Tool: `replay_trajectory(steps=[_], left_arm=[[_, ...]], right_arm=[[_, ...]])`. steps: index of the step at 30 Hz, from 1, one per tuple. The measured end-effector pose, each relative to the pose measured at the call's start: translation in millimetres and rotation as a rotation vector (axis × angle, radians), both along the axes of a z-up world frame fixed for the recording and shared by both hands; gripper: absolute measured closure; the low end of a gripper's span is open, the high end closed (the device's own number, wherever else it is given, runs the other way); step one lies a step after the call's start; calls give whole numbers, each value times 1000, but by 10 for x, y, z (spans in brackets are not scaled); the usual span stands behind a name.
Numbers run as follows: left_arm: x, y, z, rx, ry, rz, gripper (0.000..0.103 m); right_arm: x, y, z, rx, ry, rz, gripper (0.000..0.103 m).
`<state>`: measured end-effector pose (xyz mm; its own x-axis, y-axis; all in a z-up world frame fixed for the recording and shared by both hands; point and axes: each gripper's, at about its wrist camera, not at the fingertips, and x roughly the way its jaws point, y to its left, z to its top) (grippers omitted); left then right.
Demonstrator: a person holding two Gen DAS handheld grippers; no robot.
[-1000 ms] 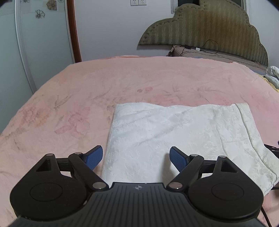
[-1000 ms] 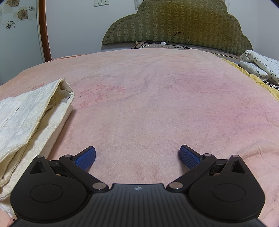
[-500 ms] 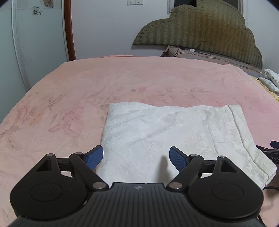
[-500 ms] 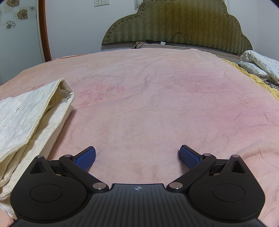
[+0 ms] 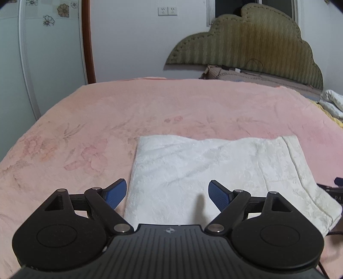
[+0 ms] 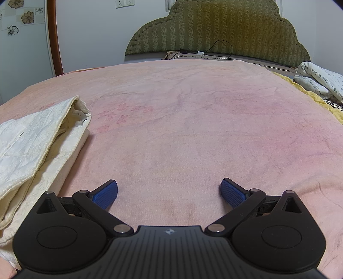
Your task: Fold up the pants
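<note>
1. A pink blanket [image 5: 107,120] with a faint flower print is covering the bed and filling the middle of both views; it is lying mostly smooth, with light creases.
2. The pants [image 5: 214,171], white and folded into a flat rectangle, are lying on the blanket in the lower centre-right of the left wrist view; in the right wrist view they are showing at the left edge [image 6: 38,146] as stacked layers with a label at the upper corner.
3. The left tongs [image 5: 167,194] are standing wide over the near edge of the pants, gripping nothing; the blue pads [image 5: 115,193] are sitting well apart.
4. The right tongs [image 6: 169,193] are also spread wide with only bare blanket between them, just right of the pants.
5. An olive scalloped headboard [image 6: 225,28] is rising at the top of the frame against a pale wall, with a black cable [image 6: 220,46] looping at its base.
6. Sockets [image 5: 167,11] are sitting on the wall at top centre.
7. A brown curved frame [image 5: 88,40] and a flowered panel [image 5: 49,43] are standing at the upper left.
8. White bedding with script [image 6: 319,81] is lying at the right edge.
</note>
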<state>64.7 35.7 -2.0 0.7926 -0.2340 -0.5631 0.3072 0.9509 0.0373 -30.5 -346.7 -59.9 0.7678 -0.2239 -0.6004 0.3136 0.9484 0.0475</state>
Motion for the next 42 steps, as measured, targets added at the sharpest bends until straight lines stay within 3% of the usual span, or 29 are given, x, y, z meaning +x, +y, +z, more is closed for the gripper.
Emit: replay_trajectory(steps=[4,15,22,32,36,38,39,42], left_arm=[[-4,-31,-26,31,4,0,17],[-5,31,4,28,2,31,16],[90,85,-57,-15,69,14,16],[353,683,-109,-220,176,84,17],[424,845,-167,-231,184,75,17],[467,864,-180,-214,199,45,17],[495,867,-182,-213,213,19,17],[631,908,-211,-265,277,-44,18]], right_arm=[[0,0,0,0,0,0,0],[0,0,0,0,0,0,0],[3,2,-1,0,0,0,0],[-24,-31,6,6,-3,3,0],[17,15,15,-6,12,7,0],[-8,-50,74,60,2,14,0],[-54,-111,118,140,-41,18,0],[-180,-357,190,510,-211,100,0]])
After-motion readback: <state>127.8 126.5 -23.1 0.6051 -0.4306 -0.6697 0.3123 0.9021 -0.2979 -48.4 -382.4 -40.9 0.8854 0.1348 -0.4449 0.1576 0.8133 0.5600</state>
